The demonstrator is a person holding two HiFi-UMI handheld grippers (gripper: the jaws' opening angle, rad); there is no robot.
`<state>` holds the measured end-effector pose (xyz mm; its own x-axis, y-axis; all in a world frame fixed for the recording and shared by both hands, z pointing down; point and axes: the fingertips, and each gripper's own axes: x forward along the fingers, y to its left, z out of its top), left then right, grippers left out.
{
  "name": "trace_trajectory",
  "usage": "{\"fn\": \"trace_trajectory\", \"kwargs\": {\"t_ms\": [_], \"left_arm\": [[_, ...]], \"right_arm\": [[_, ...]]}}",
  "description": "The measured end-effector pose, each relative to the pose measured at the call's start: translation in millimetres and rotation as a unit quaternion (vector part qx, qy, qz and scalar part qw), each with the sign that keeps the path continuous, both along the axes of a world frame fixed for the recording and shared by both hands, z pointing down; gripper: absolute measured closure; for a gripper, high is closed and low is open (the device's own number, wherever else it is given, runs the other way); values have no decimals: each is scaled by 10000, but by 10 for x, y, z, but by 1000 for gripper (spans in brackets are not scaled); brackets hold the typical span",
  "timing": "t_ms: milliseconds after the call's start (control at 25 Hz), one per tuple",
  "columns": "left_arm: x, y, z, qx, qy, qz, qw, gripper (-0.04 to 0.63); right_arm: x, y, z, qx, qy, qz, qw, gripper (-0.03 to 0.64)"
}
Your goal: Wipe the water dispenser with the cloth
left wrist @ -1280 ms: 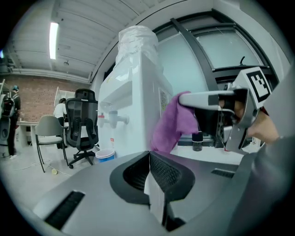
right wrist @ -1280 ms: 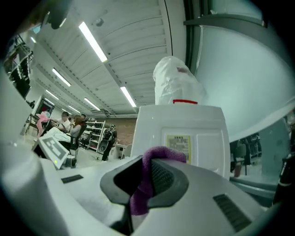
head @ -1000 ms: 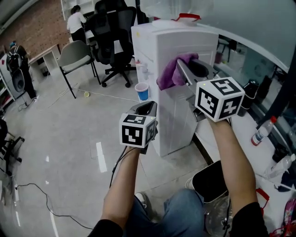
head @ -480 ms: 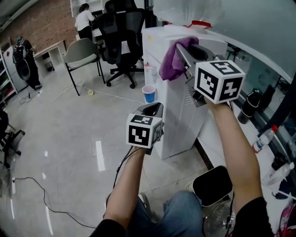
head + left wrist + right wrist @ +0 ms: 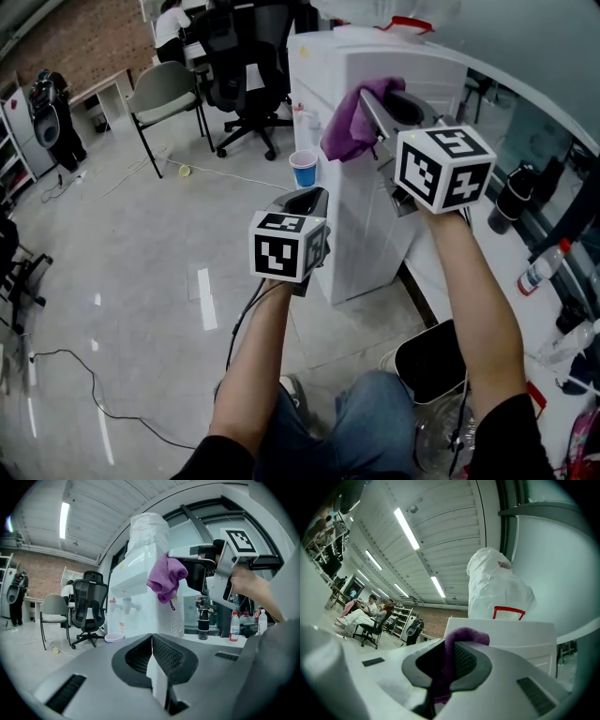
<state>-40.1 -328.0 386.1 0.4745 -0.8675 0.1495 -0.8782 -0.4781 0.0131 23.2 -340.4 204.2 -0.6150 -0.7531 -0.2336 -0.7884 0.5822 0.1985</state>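
While our right gripper (image 5: 380,112) pinches the cloth (image 5: 349,127) by the dispenser (image 5: 361,225), left gripper (image 5: 303,201) closed empty, we fear a thin pinch slipping mid-wipe.

Purple cloth (image 5: 349,122), white dispenser (image 5: 361,230), blue cup (image 5: 303,170), black chair (image 5: 248,56), glossy pale grey floor (image 5: 122,244), black-and-white square markers on my left gripper (image 5: 305,200) and right gripper (image 5: 368,105), my blue jeans (image 5: 375,422)

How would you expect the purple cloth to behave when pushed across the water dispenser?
Probably floppy: the cloth droops in folds from the right tool. Likely light, since a pinch at one edge carries it. It may bunch up rather than slide flat across the water dispenser.
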Motion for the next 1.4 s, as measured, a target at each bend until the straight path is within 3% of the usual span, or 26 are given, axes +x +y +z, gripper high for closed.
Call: {"fn": "trace_trajectory", "kwargs": {"t_ms": [280,680,920,1240,1400], "left_arm": [[-91,-1,86,-40,-65,-143,9999,569],[19,-27,339,-57,-251,-31,9997,569],[46,-31,519,-211,-72,-27,9997,569],[31,-56,682,-127,-309,-129,9994,569],[55,-79,787,-173,-212,-93,9996,569]], "right_arm": [[53,-39,499,-272,183,76,9994,584],[208,-131,1339,-976,27,147,9951,584],[201,-157,1886,-1404,-76,141,9900,584],[194,-153,2479,-1809,-215,173,9831,584],[188,-155,2805,-2023,-323,200,9786,584]]}}
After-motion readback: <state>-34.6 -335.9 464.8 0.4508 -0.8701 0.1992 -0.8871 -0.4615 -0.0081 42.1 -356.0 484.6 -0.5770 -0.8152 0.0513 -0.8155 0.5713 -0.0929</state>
